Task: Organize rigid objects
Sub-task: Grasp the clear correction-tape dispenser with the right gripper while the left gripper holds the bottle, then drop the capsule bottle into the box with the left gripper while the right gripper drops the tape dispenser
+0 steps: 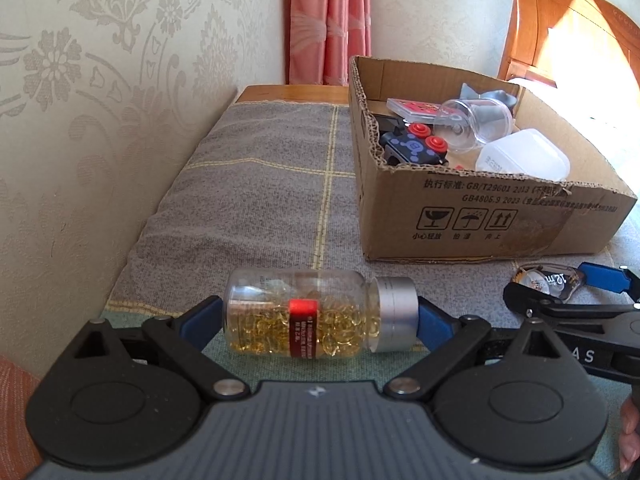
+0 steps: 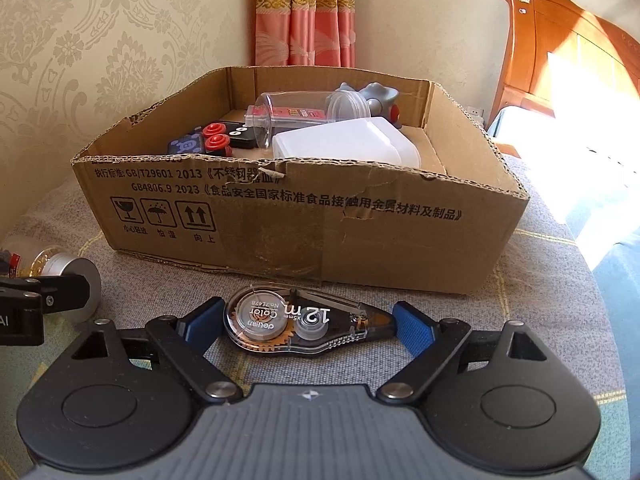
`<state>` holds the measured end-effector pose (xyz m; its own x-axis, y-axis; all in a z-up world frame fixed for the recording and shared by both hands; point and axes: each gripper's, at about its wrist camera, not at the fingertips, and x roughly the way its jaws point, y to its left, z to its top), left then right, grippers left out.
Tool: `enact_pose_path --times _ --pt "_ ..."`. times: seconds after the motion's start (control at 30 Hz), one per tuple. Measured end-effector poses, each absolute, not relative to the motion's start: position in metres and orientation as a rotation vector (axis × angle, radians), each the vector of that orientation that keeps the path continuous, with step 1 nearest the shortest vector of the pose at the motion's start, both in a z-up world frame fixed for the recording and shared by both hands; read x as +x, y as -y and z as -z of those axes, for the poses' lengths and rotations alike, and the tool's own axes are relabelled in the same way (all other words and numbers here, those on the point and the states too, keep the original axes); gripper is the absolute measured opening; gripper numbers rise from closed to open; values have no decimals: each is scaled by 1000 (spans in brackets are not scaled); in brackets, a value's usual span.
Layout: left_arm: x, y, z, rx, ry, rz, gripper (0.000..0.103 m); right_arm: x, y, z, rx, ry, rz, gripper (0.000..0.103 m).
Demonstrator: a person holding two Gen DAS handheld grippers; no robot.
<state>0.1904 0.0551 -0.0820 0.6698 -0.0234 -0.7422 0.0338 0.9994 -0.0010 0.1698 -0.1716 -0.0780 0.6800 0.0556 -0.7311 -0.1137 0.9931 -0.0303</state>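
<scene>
My left gripper is shut on a clear bottle of golden capsules with a silver cap, held lengthwise between the blue pads, just above the grey cloth. My right gripper is shut on a clear correction tape dispenser marked "12 m", held end to end. The dispenser also shows at the right of the left wrist view. The bottle's cap shows at the left of the right wrist view. An open cardboard box stands just beyond both grippers.
The box holds a white plastic container, a clear cup, a grey toy and a dark toy with red knobs. A wallpapered wall runs along the left. A wooden bed headboard stands at the right.
</scene>
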Motion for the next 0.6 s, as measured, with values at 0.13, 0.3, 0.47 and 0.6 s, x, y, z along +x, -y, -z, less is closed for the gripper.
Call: enact_pose_path --times 0.13,0.3,0.47,0.6 --pt "191 -53 83 18 -842 31 93 163 179 76 -89 -832 -135 93" --pt "191 -52 81 44 -855 47 93 155 187 71 -108 -857 -202 93" --pt "188 -51 76 63 -863 71 93 149 197 60 -134 -880 -265 92" --pt "182 -50 69 78 -860 97 93 145 206 46 -143 -885 -298 93"
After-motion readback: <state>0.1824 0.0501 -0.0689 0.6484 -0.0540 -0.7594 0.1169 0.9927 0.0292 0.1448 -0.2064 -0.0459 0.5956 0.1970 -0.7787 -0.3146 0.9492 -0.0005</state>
